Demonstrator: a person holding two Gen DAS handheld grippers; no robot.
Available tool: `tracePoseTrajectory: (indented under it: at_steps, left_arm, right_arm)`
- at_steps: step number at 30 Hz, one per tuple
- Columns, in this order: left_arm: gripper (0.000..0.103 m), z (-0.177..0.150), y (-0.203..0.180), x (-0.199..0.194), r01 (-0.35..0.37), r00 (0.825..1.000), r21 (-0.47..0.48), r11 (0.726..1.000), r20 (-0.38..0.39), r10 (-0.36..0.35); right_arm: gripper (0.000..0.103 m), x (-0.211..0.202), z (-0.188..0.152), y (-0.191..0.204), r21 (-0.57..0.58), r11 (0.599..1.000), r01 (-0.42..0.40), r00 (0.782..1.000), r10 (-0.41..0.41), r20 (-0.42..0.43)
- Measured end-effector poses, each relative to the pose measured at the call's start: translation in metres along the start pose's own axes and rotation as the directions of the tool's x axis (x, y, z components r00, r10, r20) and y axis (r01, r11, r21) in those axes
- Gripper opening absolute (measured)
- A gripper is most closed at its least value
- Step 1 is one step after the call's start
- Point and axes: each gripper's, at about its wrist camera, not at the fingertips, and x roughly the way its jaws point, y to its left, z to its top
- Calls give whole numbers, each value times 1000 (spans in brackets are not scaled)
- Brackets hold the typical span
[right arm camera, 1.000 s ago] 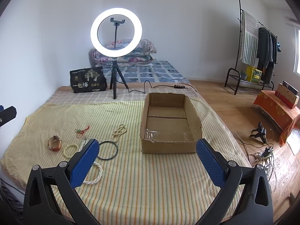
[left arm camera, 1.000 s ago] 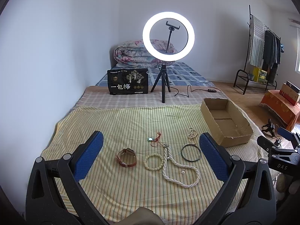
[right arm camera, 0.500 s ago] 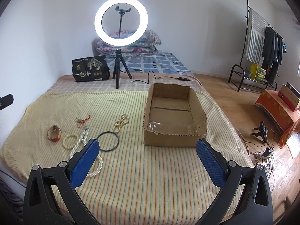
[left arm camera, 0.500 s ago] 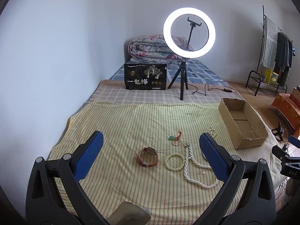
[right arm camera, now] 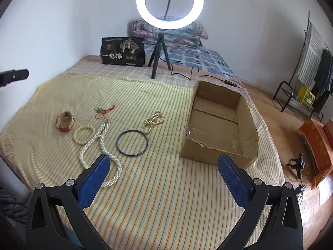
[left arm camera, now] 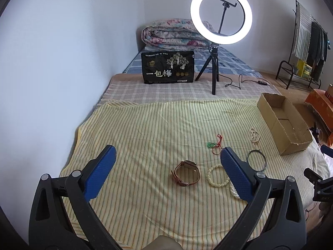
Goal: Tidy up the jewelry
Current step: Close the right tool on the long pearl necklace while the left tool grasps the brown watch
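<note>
Jewelry lies on a yellow striped cloth point(left arm camera: 145, 129): a brown leather watch point(left arm camera: 185, 175), a cream bead bracelet point(left arm camera: 216, 178), a dark bangle point(left arm camera: 256, 160), a red cord with a green charm point(left arm camera: 215, 144) and a small pearl strand point(left arm camera: 255, 137). In the right wrist view I see the watch point(right arm camera: 65, 121), bracelet point(right arm camera: 83, 134), long pearl necklace point(right arm camera: 100, 145), bangle point(right arm camera: 132, 143) and pearl strand point(right arm camera: 153, 120). An empty cardboard box point(right arm camera: 220, 125) stands to their right. My left gripper point(left arm camera: 166, 173) is open above the cloth, near the watch. My right gripper point(right arm camera: 162, 179) is open and empty.
A lit ring light on a tripod point(left arm camera: 220, 12) and a black printed bag point(left arm camera: 167, 67) stand behind the cloth. A folded quilt point(left arm camera: 172, 35) lies at the wall. A clothes rack point(left arm camera: 308, 41) and an orange box point(right arm camera: 316, 143) are on the floor at the right.
The left gripper has swung left and closer, so the watch now lies between its fingers. The right gripper has moved nearer the jewelry and tilted down. Both stay open.
</note>
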Motion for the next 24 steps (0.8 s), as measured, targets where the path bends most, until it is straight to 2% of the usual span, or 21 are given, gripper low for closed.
tracePoseTrajectory:
  at_steps: [3, 5, 6, 8, 11, 15, 21, 24]
  left_arm:
    - [87, 1, 3, 24, 28, 996, -6, 1000, -81, -28]
    - [75, 0, 9, 42, 61, 988, -40, 997, -141, -66]
    - [73, -2, 11, 51, 69, 982, -57, 996, -173, -78]
    - [61, -7, 13, 65, 67, 972, -73, 995, -221, -81]
    - [51, -16, 13, 85, 94, 948, -91, 991, -295, -117]
    - [48, -28, 16, 104, 110, 917, -148, 983, -366, -157]
    - [48, -33, 20, 118, 93, 904, -180, 979, -396, -159]
    - [42, -34, 20, 126, 94, 896, -185, 978, -413, -164]
  right_arm:
    - [102, 20, 1, 14, -100, 995, -21, 999, 17, -43]
    - [92, 31, 1, 21, -142, 988, -54, 997, 44, -70]
    - [89, 37, 1, 24, -154, 985, -82, 993, 68, -93]
    - [76, 48, 1, 25, -144, 979, -142, 983, 122, -140]
    - [73, 63, 0, 22, -74, 975, -210, 960, 192, -202]
    - [71, 74, -2, 19, -32, 967, -254, 937, 237, -257]
    - [55, 92, -7, 25, -13, 950, -312, 895, 289, -338]
    - [45, 101, -9, 26, -6, 947, -320, 882, 296, -367]
